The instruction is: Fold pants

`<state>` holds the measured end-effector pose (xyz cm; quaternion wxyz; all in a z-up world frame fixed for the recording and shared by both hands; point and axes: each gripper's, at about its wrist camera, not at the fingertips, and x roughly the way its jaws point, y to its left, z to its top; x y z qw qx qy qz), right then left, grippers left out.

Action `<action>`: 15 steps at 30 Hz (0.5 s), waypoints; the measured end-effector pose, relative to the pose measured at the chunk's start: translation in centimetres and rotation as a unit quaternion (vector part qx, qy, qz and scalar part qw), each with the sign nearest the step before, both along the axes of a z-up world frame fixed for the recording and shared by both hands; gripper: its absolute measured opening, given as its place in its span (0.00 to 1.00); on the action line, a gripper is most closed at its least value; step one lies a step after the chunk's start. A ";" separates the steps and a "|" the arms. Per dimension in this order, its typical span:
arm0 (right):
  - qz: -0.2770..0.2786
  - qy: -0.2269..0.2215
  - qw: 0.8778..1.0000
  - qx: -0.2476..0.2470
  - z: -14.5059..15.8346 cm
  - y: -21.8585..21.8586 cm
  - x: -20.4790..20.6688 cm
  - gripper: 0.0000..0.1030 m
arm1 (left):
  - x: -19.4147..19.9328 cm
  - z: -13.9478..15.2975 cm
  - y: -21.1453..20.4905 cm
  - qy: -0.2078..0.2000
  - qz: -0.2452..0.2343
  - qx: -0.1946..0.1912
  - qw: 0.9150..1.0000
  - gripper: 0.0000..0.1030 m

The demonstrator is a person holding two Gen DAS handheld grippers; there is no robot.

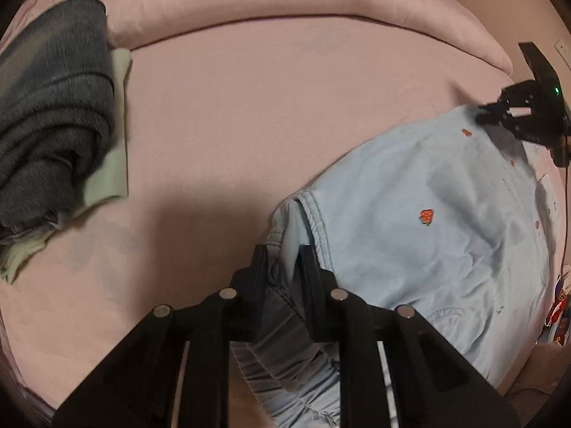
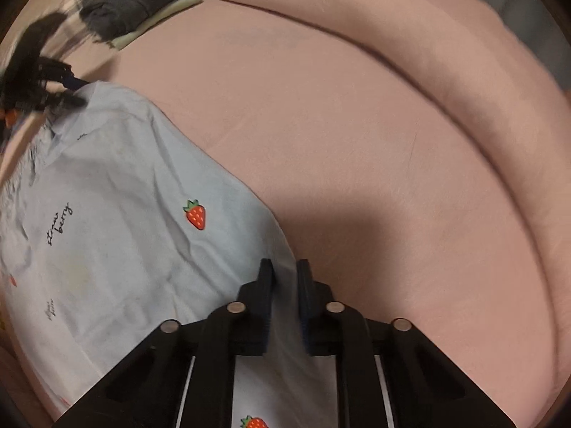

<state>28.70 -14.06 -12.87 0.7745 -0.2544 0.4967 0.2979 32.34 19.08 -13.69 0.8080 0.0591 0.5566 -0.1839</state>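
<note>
A pair of light blue cotton pants printed with small red strawberries [image 1: 424, 214] lay spread over a pink bedsheet [image 1: 249, 125], filling the lower right of the left wrist view and the lower left of the right wrist view [image 2: 117, 221]. The left gripper [image 1: 283, 260], rising from the bottom centre of its own frame, had its two black fingers pressed together on the gathered elastic waistband, with a fold of blue cloth pinched between the pads. The right gripper [image 2: 284, 271], at the bottom centre of its frame, was likewise clamped on an edge of the same fabric, which ran down between its fingers. Each tool appeared in the other's picture: the right one at the far right edge [image 1: 489, 114], touching the far corner of the cloth, and the left one, blurred, at the upper left [image 2: 71, 92]. A red strawberry motif [image 2: 195, 214] and the script words "straw berry" showed on the cloth. A folded dark grey knitted garment [image 1: 53, 107] sat on a pale green folded cloth [image 1: 114, 149] at the left of the frame, well apart from the pants. A thick pink duvet [image 1: 285, 0] curved along the top.
</note>
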 end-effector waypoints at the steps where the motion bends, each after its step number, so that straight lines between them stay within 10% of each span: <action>1: -0.004 -0.007 1.000 0.001 0.4 0.2 0.1 0.09 | 0.0 0.2 -0.1 -0.007 0.002 0.005 1.000 0.17; 9: -0.026 -0.040 0.997 -0.053 -2.3 3.7 0.0 0.09 | -2.1 -1.1 -3.5 -0.018 0.028 0.078 0.996 0.21; 15: -0.059 -0.105 0.992 -0.040 1.6 4.6 -2.2 0.09 | -4.4 2.2 -6.7 -0.083 0.034 0.127 0.988 0.12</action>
